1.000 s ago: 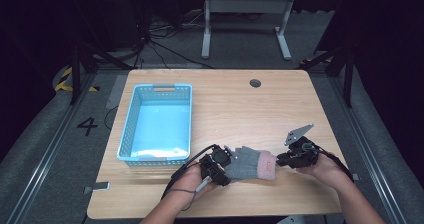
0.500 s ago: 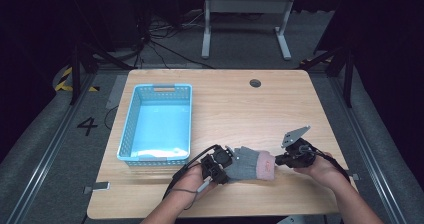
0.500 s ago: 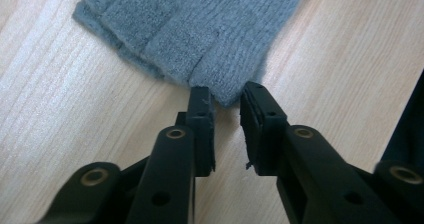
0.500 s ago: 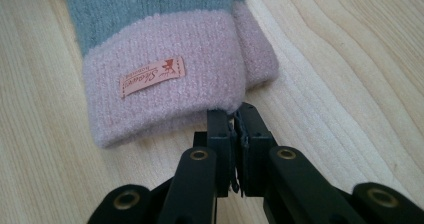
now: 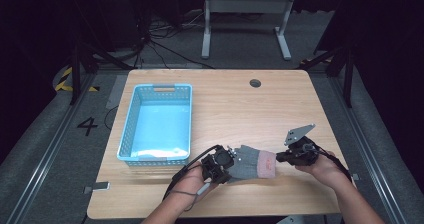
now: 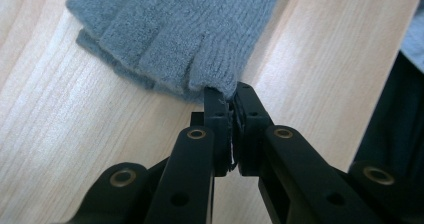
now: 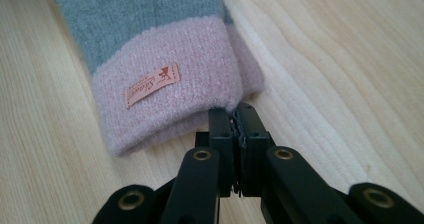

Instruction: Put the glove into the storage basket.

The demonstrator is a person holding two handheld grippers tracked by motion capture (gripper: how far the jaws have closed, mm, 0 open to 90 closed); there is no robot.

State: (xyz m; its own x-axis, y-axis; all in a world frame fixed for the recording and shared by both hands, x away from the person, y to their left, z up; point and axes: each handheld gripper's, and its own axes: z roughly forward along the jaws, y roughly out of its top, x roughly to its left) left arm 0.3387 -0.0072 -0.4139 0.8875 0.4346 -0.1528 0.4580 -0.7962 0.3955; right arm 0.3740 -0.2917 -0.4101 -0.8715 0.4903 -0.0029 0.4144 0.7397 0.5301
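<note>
A grey knit glove (image 5: 250, 161) with a pink cuff (image 5: 268, 164) lies flat near the front edge of the wooden table (image 5: 240, 109). My left gripper (image 5: 231, 161) has just been closing and is shut on the tip of one grey finger (image 6: 215, 74); in the left gripper view the jaws (image 6: 231, 91) pinch the knit. My right gripper (image 5: 277, 158) has also just been closing and is shut on the edge of the pink cuff (image 7: 165, 89), with the cloth caught between its jaws (image 7: 236, 111). An orange label (image 7: 152, 85) shows on the cuff.
A light blue plastic basket (image 5: 131, 119) stands at the table's left, just beyond my left hand. A round cable hole (image 5: 255, 83) sits near the far edge. Bare wood spreads over the middle and right of the table.
Both grippers' jaws have closed onto the two ends of the glove. The hands and the glove have hardly shifted.
</note>
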